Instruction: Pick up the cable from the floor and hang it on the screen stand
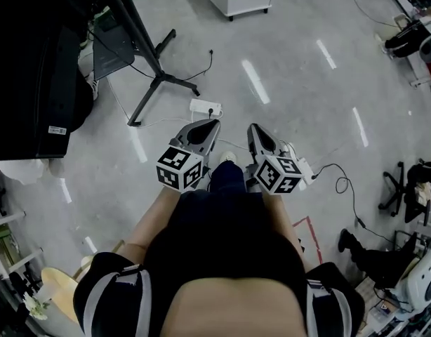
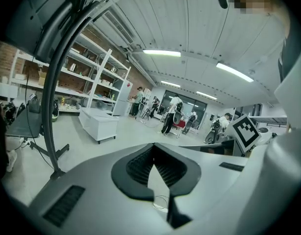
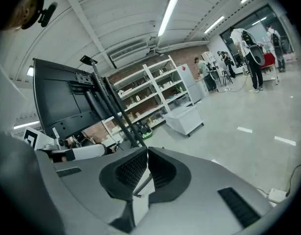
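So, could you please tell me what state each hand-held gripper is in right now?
Left hand-held gripper: closed, holding nothing.
Right hand-held gripper: closed, holding nothing.

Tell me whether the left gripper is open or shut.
Shut: on the left gripper the fingers meet at their tips, nothing held between.

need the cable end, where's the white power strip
Head view: power strip on the floor just ahead of the left gripper, by the screen stand's foot.

no readable text, screen sticker (image 1: pixel 57 130) illegible
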